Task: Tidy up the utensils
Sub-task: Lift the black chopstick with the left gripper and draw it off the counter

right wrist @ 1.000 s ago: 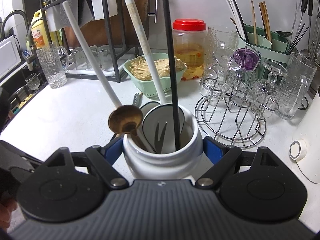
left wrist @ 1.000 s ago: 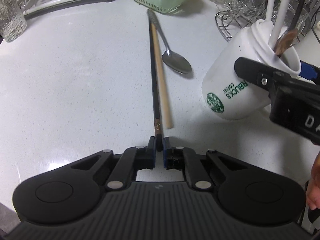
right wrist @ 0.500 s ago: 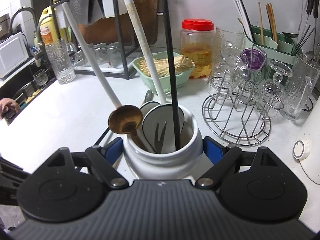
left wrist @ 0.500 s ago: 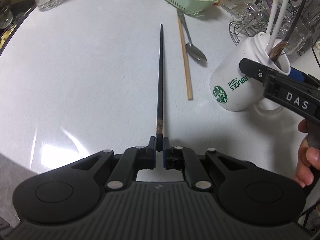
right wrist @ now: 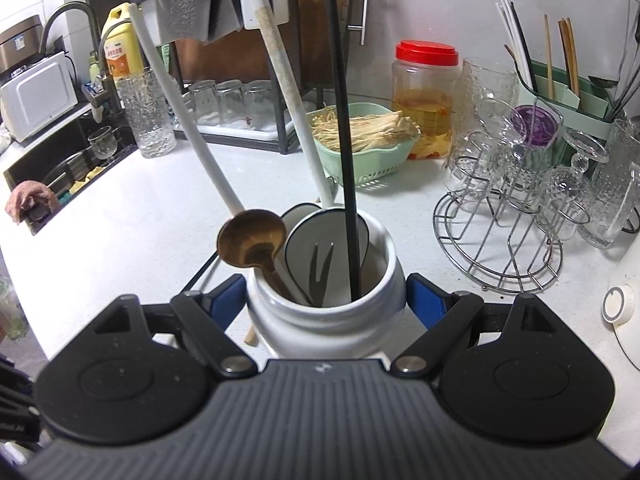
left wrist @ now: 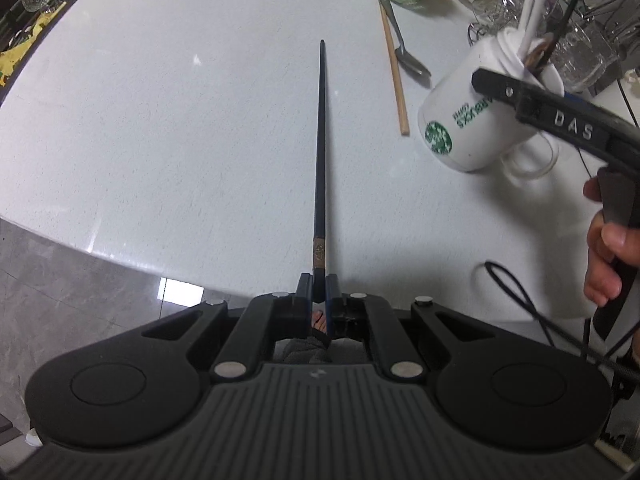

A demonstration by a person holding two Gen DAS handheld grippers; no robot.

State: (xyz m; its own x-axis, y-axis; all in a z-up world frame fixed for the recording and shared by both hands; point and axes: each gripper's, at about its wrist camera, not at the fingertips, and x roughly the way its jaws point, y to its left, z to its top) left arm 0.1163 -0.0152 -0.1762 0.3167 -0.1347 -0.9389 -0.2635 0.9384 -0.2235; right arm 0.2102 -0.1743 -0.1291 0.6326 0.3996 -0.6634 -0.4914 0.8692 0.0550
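- White countertop [left wrist: 180, 120], cluttered along the far edge.
- Left gripper [left wrist: 319, 294] clamped on butt end of black chopstick [left wrist: 320, 152]; long axis runs straight out from the jaws, tip away, left of the mug [left wrist: 472, 120].
- Right gripper [right wrist: 326, 300] clamps the tilted mug, mouth toward its camera; hand [left wrist: 608, 248] on the handle.
- Wooden chopstick [left wrist: 394, 64] and spoon [left wrist: 408, 56] lie beyond the mug.

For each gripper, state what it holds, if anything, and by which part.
Left gripper: black chopstick, pinched at its thick end. Right gripper: white mug, clamped across its sides below the rim.
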